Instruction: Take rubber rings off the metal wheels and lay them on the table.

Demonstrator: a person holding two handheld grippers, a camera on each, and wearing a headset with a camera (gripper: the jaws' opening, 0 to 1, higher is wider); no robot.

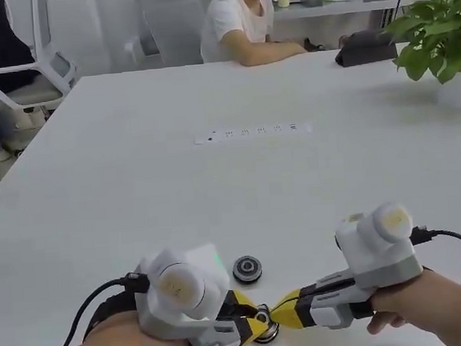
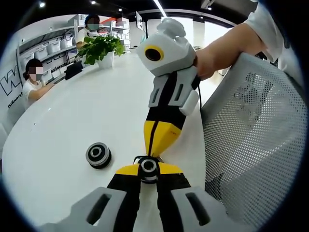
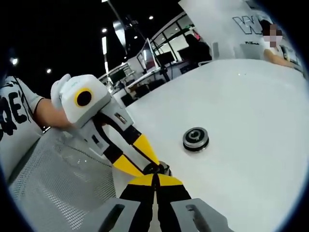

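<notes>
White-grey left gripper [image 2: 148, 168] and right gripper [image 3: 155, 178], yellow-black fingers [image 2: 126, 170], black cables [image 1: 450, 237]

This is an open-plan office. A long white meeting surface [image 1: 216, 190] has a power strip [image 1: 253, 131] set flush into it at 12 o'clock. A white swivel chair [image 1: 19, 85] stands at 10 o'clock and a potted plant [image 1: 438, 24] at 2 o'clock. A person [image 1: 240, 22] sits at the far edge at 12 o'clock. In the left gripper view, shelves of storage bins [image 2: 48, 48] line the wall, recessed ceiling lights [image 2: 159, 7] run overhead, and a mesh chair back [image 2: 251, 130] stands close by.
</notes>
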